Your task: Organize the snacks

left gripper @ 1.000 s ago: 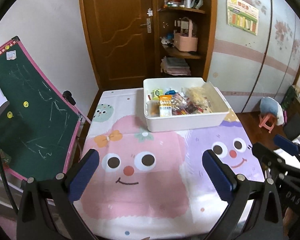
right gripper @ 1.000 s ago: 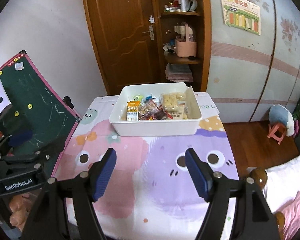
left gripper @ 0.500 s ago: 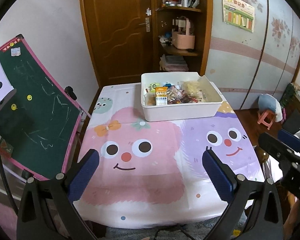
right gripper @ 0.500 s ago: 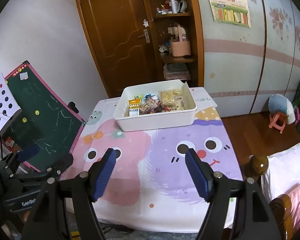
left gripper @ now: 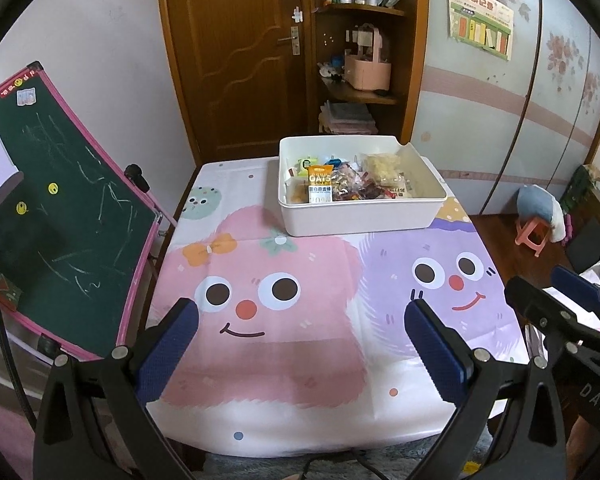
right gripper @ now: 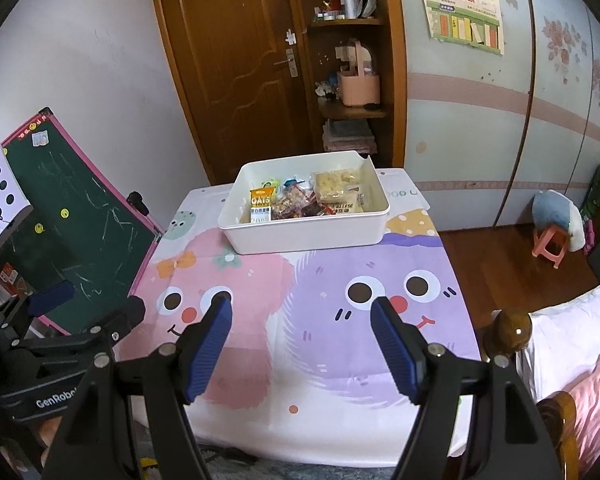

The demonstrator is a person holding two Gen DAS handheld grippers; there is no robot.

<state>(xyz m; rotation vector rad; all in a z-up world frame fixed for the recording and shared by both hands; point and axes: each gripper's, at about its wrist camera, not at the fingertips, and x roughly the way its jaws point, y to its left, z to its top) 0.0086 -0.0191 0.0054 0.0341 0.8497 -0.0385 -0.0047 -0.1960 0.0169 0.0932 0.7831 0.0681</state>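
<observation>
Snacks (left gripper: 348, 184) lie packed together inside a white bin (left gripper: 360, 220) that stands at the far end of the bench (left gripper: 284, 344), on a cartoon-printed cloth with a pink face and a purple face. Among them, an orange and white packet marked OATS (right gripper: 261, 209) stands upright toward the bin's left side, a clear bag of pale yellow pieces (right gripper: 336, 186) lies toward its right side, and darker red wrappers fill the space between; small green and blue packets sit behind them against the far wall of the bin. The left tongs (left gripper: 300, 350) hang over the near edge of the bench with their blue pads spread wide and nothing between them, well apart from the bin. The right tongs (right gripper: 302, 350) hover likewise over the near part of the cloth, spread wide and empty, just beside the left tongs, whose black frame shows at the lower left of the right wrist view. A green chalkboard with a pink frame (left gripper: 56, 216) leans beside the bench on the left. Behind the bench are a brown wooden door (right gripper: 236, 64) and open corner shelves holding a pink basket (left gripper: 367, 68). A small pink stool (right gripper: 550, 244) stands on the wooden floor to the right.
</observation>
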